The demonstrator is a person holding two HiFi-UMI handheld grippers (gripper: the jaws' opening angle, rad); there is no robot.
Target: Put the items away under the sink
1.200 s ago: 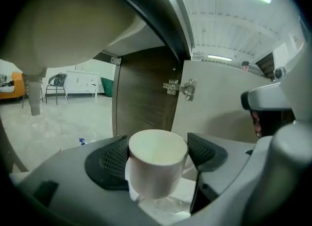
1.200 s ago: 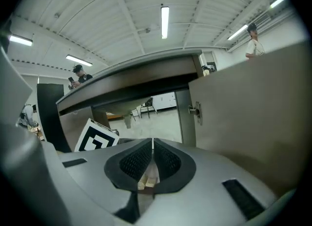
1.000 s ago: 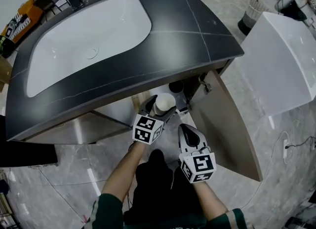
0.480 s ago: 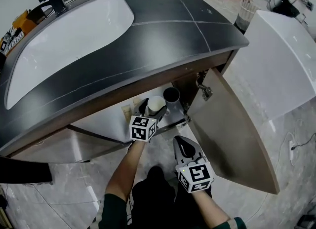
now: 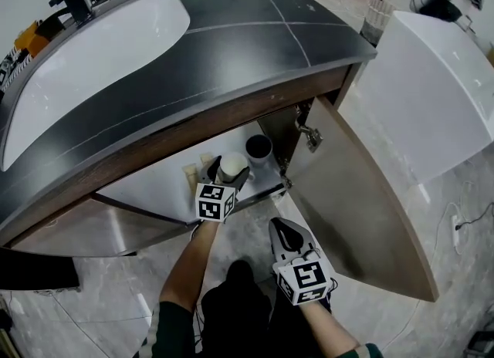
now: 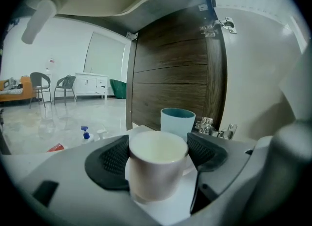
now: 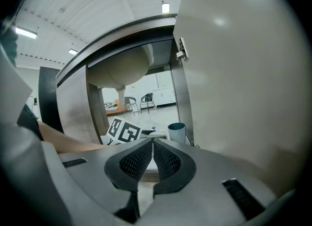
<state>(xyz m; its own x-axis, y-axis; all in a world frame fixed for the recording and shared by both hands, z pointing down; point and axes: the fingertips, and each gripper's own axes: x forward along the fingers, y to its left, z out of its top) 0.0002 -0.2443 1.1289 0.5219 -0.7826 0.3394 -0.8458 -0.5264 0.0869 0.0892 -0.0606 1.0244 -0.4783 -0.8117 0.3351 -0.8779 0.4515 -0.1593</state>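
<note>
Landmark is the cabinet (image 5: pixel 158 185) under the dark counter (image 5: pixel 255 48) with the white sink (image 5: pixel 85 55).

Its right-hand door (image 5: pixel 363 202) stands swung wide open. The hinges show on the door's inner edge and on the cabinet's brown side wall.

Your left gripper (image 5: pixel 224 170) is reached in at the cabinet's front edge, just inside the opening. The jaws are spread to mug width and clamped on a white mug (image 5: pixel 231 167), one ribbed pad on each side of its wall. In the left gripper view the mug (image 6: pixel 157 164) sits upright between the pads, mouth up, and looks empty. It is plain, pale and glossy. No handle shows from this side. I can't tell whether its base touches the cabinet floor.

Your right gripper (image 5: pixel 287 229) is outside the cabinet, in front of the opening and next to the open door, aimed at the cabinet. Its jaws are pressed together, pad against pad, with nothing between them (image 7: pixel 152 159). It touches nothing.

A blue cup (image 5: pixel 258 148) stands upright on the cabinet floor, deeper in than the white mug and closer to the hinge-side wall. It is near the mug but apart from it. In the left gripper view it (image 6: pixel 178 122) shows just past the mug's rim, with a dark inside and pale blue outer wall.
</note>
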